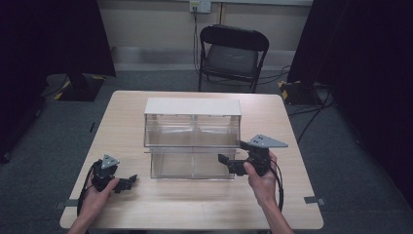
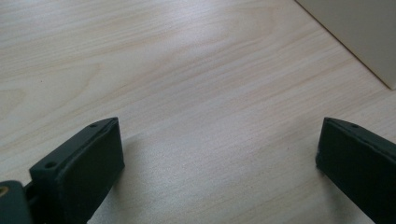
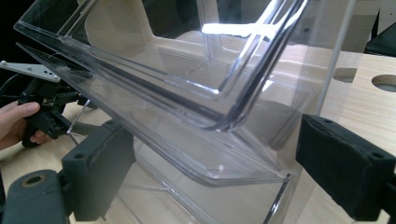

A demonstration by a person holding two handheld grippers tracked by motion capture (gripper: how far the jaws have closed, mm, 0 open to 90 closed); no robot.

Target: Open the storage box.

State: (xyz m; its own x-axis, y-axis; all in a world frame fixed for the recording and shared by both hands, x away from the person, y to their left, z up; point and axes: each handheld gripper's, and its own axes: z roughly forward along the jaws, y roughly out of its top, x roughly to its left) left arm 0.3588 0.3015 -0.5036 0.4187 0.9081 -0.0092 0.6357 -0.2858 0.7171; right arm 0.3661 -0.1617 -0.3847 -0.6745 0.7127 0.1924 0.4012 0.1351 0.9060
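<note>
Right gripper view: clear plastic bin unit (image 3: 201, 116) — two-tiered; white-topped; glossy.

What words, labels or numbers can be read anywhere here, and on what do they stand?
None can be read: the clear plastic two-tier bin rack with its white top, the pale wooden table, the black folding chair and both black grippers bear no legible text. The white wall socket is too small to tell.

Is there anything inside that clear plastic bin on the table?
Empty, as far as shows. The bin is see-through, and both the high view and the right gripper view show only bare clear walls and floors in its compartments.
</note>
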